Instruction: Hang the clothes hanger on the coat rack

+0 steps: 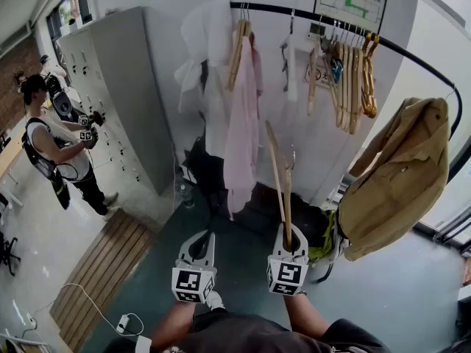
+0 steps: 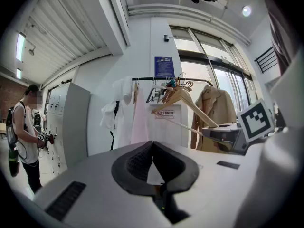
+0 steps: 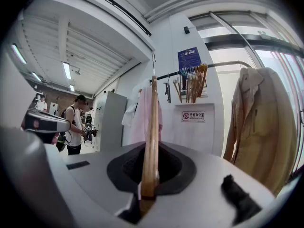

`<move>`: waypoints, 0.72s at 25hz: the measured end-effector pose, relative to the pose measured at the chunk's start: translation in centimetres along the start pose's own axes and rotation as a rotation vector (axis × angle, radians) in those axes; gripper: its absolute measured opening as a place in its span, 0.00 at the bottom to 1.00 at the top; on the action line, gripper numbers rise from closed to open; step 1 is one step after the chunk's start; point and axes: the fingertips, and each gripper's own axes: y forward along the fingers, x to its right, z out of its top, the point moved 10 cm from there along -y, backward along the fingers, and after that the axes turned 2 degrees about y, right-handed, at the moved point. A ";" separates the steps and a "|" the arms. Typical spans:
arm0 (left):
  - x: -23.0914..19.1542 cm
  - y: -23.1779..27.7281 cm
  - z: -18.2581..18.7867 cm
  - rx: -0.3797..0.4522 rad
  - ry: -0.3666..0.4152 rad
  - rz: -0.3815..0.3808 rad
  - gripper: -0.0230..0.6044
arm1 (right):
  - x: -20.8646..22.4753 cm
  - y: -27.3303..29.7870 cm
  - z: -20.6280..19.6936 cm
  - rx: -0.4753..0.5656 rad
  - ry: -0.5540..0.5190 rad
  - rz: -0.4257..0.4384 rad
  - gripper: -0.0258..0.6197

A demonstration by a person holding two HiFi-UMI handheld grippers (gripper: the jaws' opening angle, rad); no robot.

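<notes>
- Clothes hanger [image 1: 287, 212], wooden, stands upright in front of the person, its lower end clamped in the right gripper [image 1: 288, 243], whose jaws are closed on the wood
- Level beside it, the left gripper [image 2: 152, 143], jaws together with nothing between them
- Black curved rail of the coat rack [image 1: 294, 12], above and beyond the held hanger, well apart from it
- On the rail, from left: white garment [image 1: 206, 35], pink garment [image 1: 243, 123], bunch of bare wooden hangers [image 1: 353, 79], tan jacket [image 1: 397, 175]
- Grey lockers [image 1: 110, 72] at left, a second person [image 1: 55, 145] standing at them
</notes>
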 end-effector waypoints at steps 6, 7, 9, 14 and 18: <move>-4.7 2.0 0.0 -0.021 -0.012 -0.075 0.05 | -2.7 5.3 0.9 -0.019 -0.014 -0.075 0.08; -5.2 2.4 0.1 -0.022 -0.014 -0.093 0.05 | -3.0 6.1 1.2 -0.019 -0.021 -0.086 0.08; -6.0 2.9 0.1 -0.022 -0.013 -0.128 0.05 | -3.4 7.3 1.8 -0.025 -0.024 -0.104 0.08; -7.8 4.6 0.5 -0.004 -0.010 -0.165 0.05 | -4.4 9.7 3.2 -0.023 -0.044 -0.123 0.08; -7.9 5.3 0.6 -0.008 -0.014 -0.162 0.05 | -4.6 11.7 4.0 -0.052 -0.039 -0.115 0.08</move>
